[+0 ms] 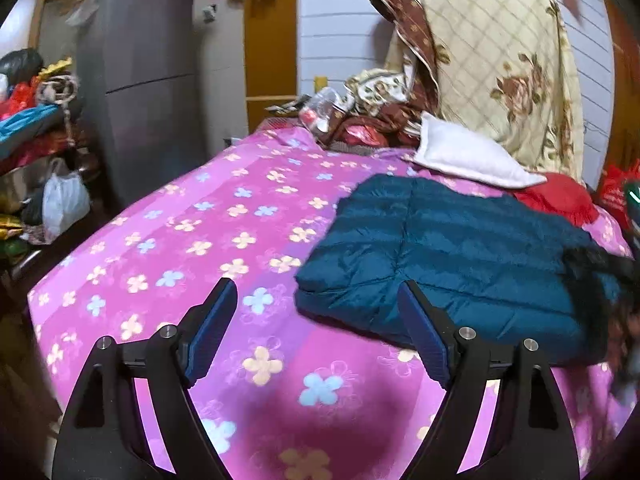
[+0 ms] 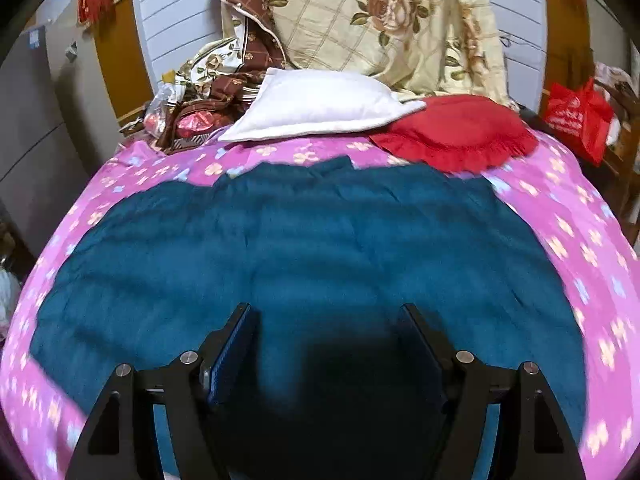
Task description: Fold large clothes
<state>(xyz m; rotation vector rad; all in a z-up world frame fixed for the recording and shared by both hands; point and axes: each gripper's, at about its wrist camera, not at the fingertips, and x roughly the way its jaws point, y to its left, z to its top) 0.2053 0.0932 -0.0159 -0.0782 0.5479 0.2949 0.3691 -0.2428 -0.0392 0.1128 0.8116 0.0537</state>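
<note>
A teal quilted puffer jacket (image 1: 452, 256) lies folded flat on the pink flowered bedsheet (image 1: 224, 216). My left gripper (image 1: 316, 292) is open and empty, above the sheet just left of the jacket's near left corner. In the right wrist view the jacket (image 2: 304, 248) fills the middle of the bed (image 2: 560, 208). My right gripper (image 2: 328, 312) is open and empty, hovering low over the jacket's near part, its shadow on the fabric.
A white pillow (image 2: 320, 106), a red cushion (image 2: 460, 132) and a floral quilt (image 2: 384, 20) lie at the bed's far end. A grey fridge (image 1: 140, 80) and piled bags (image 1: 60, 200) stand to the left. A red bag (image 2: 576, 116) sits at the right.
</note>
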